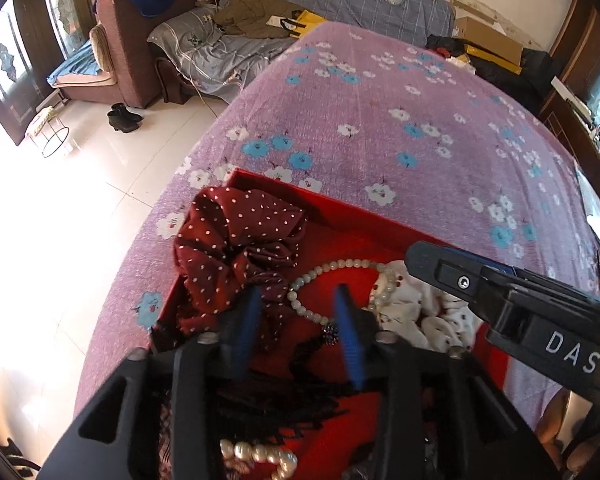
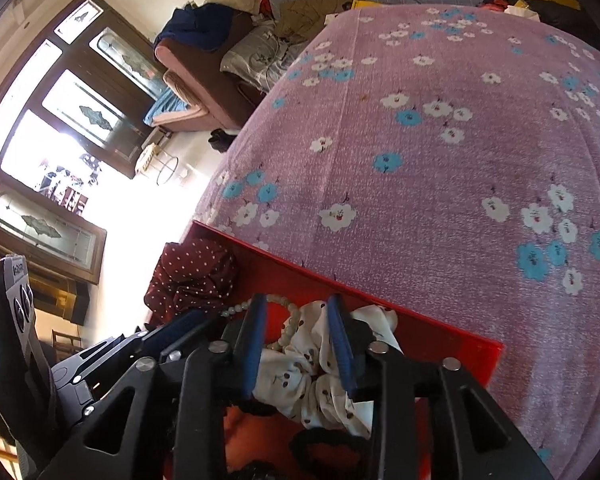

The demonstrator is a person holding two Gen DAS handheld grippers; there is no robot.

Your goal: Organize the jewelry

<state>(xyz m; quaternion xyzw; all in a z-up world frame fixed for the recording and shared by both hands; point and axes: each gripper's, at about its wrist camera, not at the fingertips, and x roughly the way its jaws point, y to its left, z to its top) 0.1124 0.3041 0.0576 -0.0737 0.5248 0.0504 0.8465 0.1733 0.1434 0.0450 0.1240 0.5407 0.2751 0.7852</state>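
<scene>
Fingers (image 1: 342,312) of both grippers are standing apart, gripping nothing, partly hiding the cream scrunchie (image 2: 300,376) and bead bracelet (image 1: 340,268). Red tray (image 1: 340,216) is lying on a purple floral bed (image 1: 420,120), its near end cut off.

My left gripper (image 1: 298,300) is matte black plastic with blue finger pads (image 1: 348,332) and round silver screws. My right gripper (image 2: 296,312) looks the same; its side carries white "DAS" lettering. Bare skin shows beneath it at the frame's lower right.

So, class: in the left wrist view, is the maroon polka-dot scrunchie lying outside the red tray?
No, the maroon polka-dot scrunchie sits inside the red tray, at its far left corner.
</scene>
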